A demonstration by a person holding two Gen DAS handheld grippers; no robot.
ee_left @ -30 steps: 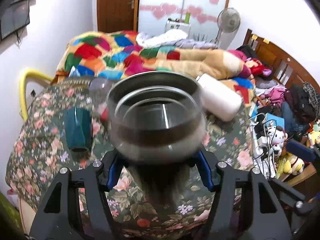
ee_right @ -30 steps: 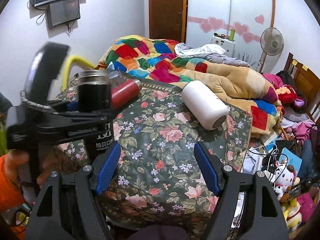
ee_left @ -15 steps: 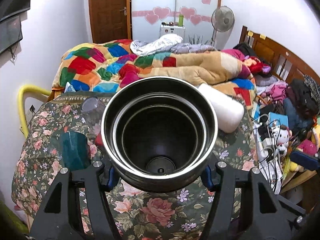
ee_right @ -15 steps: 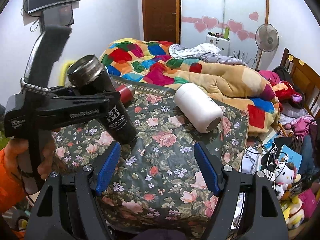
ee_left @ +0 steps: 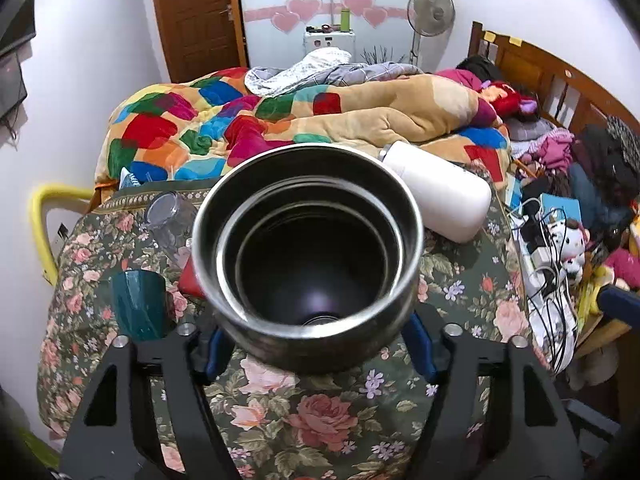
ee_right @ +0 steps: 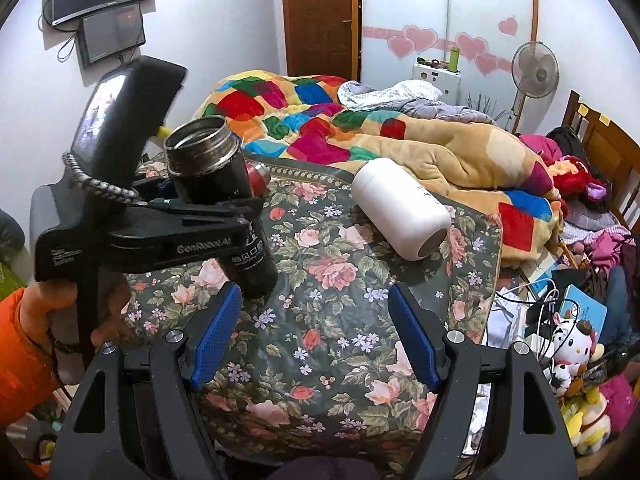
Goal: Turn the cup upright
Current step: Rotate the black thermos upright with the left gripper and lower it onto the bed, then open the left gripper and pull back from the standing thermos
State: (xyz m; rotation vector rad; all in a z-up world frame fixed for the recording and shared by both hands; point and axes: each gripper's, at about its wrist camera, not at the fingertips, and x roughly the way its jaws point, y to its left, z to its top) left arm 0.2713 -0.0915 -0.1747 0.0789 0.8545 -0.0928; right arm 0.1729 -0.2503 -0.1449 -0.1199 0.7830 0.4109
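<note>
A black steel cup (ee_left: 308,272) fills the left wrist view, its open mouth toward the camera. My left gripper (ee_left: 316,340) is shut on its body. In the right wrist view the same cup (ee_right: 224,204) is tilted, mouth up and to the left, with its base close to the floral cloth (ee_right: 332,320); I cannot tell whether it touches. The left gripper (ee_right: 208,220) clamps it mid-body. My right gripper (ee_right: 316,336) is open and empty, low over the cloth, to the right of the cup.
A white flask (ee_right: 400,208) lies on its side at the back right. A red flask (ee_right: 258,174) lies behind the cup. A teal cup (ee_left: 138,304) and a clear glass (ee_left: 172,220) are on the left. Cluttered bed behind; cables and toys at right.
The cup has been turned in my left gripper from upside down to tilted with its mouth up, and lowered toward the cloth. The right gripper has barely moved.
</note>
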